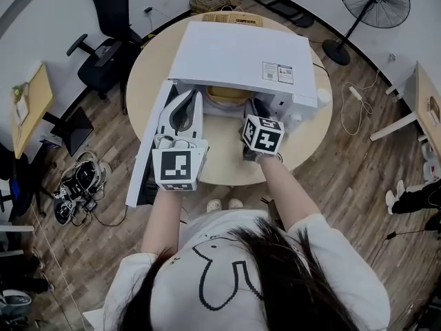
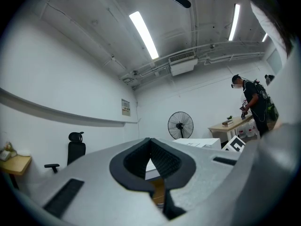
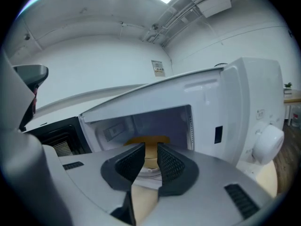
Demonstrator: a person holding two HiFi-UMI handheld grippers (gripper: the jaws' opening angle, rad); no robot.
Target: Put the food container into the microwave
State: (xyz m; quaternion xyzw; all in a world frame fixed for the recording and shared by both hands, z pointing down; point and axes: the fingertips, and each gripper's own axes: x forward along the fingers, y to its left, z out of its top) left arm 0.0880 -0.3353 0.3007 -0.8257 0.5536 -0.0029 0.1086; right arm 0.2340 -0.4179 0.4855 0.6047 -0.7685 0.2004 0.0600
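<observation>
The white microwave [image 1: 241, 57] stands on a round wooden table [image 1: 227, 169] with its door [image 1: 148, 150] swung open to the left. A yellowish food container [image 1: 227, 94] sits inside the cavity, on the turntable; in the right gripper view the container [image 3: 149, 140] shows through the gap between my jaws. My right gripper [image 3: 150, 161] is narrowly open just outside the cavity mouth, holding nothing. It is at the opening's right side [image 1: 253, 109] in the head view. My left gripper [image 1: 185, 107] hovers beside the open door, tilted upward, its fingertips [image 2: 150, 142] meeting with nothing between them.
The microwave's control knob [image 3: 268, 142] is to my right gripper's right. A standing fan [image 1: 375, 2] and an office chair [image 1: 110, 19] are beyond the table. Cables and shoes [image 1: 79, 185] lie on the floor at left. A person [image 2: 254, 102] stands by a far desk.
</observation>
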